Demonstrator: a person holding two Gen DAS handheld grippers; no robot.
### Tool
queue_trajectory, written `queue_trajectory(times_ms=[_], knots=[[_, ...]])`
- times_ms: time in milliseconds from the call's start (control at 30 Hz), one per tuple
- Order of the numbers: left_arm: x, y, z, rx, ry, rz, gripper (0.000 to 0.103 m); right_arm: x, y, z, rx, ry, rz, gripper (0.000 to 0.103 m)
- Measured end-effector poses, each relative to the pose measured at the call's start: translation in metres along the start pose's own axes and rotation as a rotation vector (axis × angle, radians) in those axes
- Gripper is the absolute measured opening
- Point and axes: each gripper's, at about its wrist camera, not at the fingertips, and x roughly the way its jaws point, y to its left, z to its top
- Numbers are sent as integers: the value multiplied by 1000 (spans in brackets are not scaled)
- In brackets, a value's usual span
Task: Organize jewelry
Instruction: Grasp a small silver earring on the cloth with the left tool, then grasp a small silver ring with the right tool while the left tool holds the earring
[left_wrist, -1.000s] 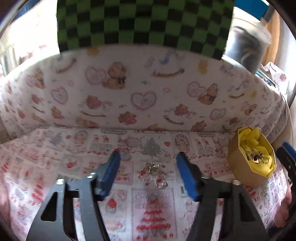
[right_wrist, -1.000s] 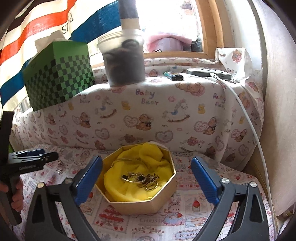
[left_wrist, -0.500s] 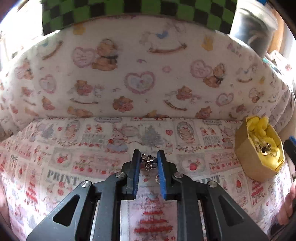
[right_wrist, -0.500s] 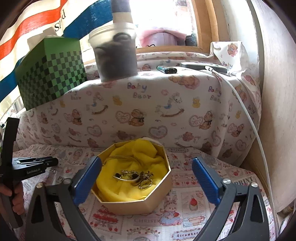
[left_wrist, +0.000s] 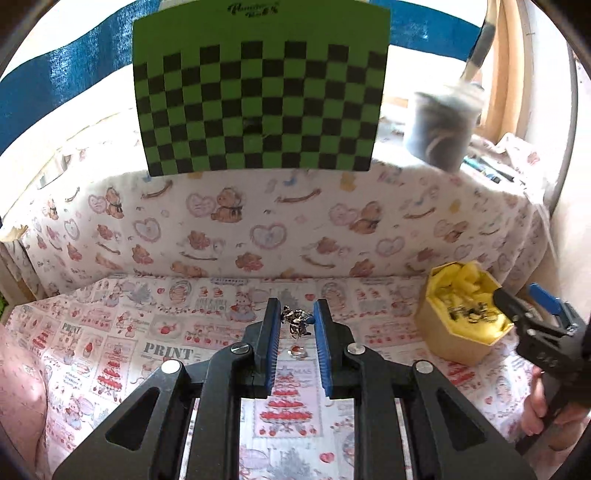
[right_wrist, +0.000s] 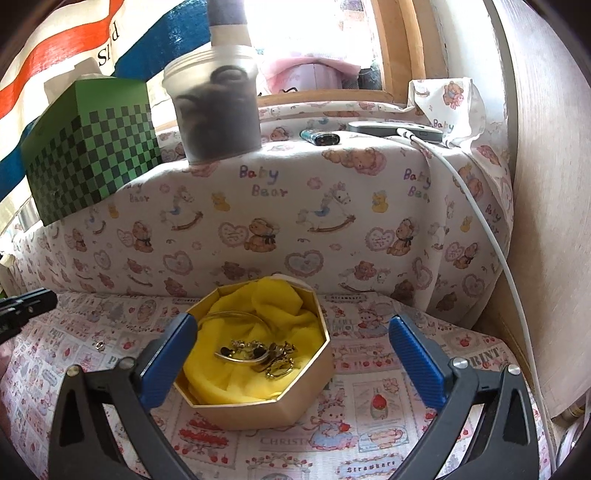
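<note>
A small silver charm (left_wrist: 295, 322) sits pinched between the blue pads of the left gripper (left_wrist: 295, 325). It hangs up off the cloth (left_wrist: 122, 332), near the pad tips. The jaws have just closed to a narrow gap, with the charm between them. A little ring (left_wrist: 296, 351) lies on the cloth just below the charm.

The box (right_wrist: 258, 402) with yellow lining is off to the right. It already has gold pieces (right_wrist: 258, 354) inside. The charm likely goes there next.

To do this well, keep the squeeze gentle and steady, because the charm is tiny and only held by a bit. Move slowly over the box rim and open only when the charm is above the yellow lining. Then get the ring.

The left gripper points down at a slant. The right gripper (right_wrist: 291, 362) also slants down, with its jaws wide and empty on either side of the box. A hand (left_wrist: 543, 410) holds its handle.
</note>
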Motion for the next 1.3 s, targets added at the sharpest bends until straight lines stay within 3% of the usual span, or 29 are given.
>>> queue_trajectory(times_ms=[567,767,1000,1300], knots=[[-22,15,8,-10,-87,67,17,-10,13,-1,-72,-53,-26,103],[-27,22,11,-32,-102,69,17,-9,17,-1,-95,-48,-89,103],[-25,32,12,-48,-100,106,17,-11,18,-1,-110,-56,-62,103],[-25,36,14,-44,-103,126,17,-13,28,-5,-172,-6,12,103]])
